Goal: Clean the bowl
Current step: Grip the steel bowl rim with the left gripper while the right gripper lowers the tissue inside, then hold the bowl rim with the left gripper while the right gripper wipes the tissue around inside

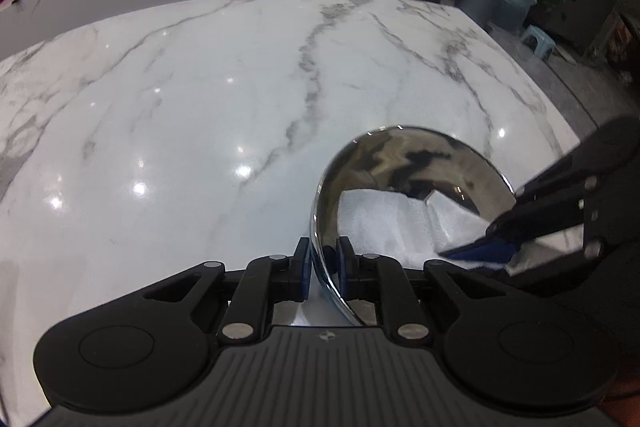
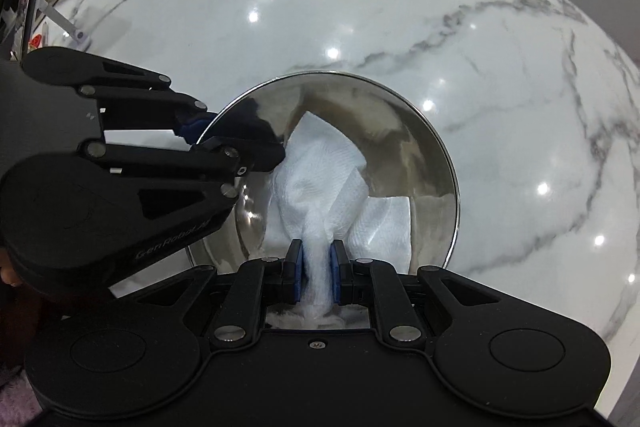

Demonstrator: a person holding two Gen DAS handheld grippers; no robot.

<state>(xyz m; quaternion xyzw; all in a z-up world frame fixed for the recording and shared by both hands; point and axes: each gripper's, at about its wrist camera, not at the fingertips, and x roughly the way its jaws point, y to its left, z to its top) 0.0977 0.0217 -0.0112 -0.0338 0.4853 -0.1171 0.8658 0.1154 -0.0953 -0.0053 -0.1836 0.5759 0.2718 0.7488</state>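
Right hand-held gripper [image 2: 316, 263] nearest: pads pinched tight on bunched white paper towel [image 2: 320, 179], so the wad can be pushed w/o slipping. Towel spreads down inside steel bowl [image 2: 432, 163]. Left hand-held gripper [image 1: 323, 263] clamps bowl rim, one pad inside, one outside, prob. to brace it vs. wiping force. Bowl sits on marble tabletop [image 2: 400, 7]; misc. clutter at far left edge.

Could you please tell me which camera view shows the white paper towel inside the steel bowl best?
The right wrist view: the white paper towel, pinched in the right claw, spreads unobstructed across the shiny steel bowl. The left wrist view shows only part of it, cut off by the bowl's rim and the right claw.
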